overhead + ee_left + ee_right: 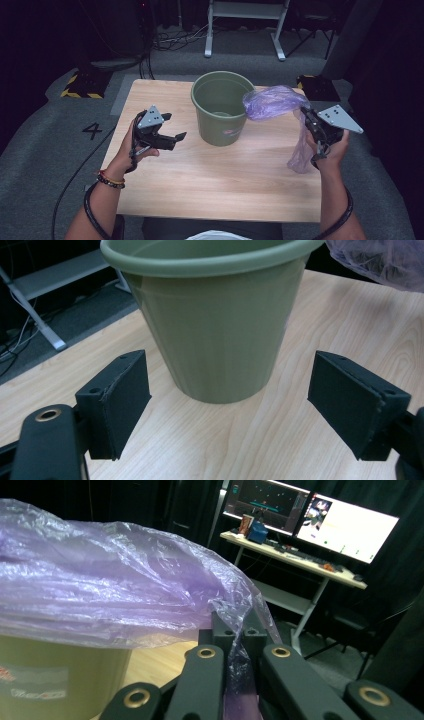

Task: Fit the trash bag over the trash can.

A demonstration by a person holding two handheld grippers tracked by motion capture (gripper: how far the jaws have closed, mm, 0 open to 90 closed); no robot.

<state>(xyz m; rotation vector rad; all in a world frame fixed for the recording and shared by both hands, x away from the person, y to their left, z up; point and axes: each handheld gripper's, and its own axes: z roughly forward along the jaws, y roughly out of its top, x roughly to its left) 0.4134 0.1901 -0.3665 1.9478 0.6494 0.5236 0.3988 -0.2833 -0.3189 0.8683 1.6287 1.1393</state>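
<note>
Pinching purple bag (115, 590), right gripper (239, 637) jaws pressed together; left gripper (230, 405) jaws spread, green bucket (220, 325) ahead, label (35, 682) blurred, unreadable

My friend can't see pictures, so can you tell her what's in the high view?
A person's right tool pinches a crinkly purple plastic bag beside the rim of a green bucket that stands on a wooden table. The left tool is held above the table left of the bucket, jaws open with nothing in them.

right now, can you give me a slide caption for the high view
Right hand-held gripper lifts a purple plastic bag beside a green bucket on the wooden table; left hand-held gripper open.
</note>
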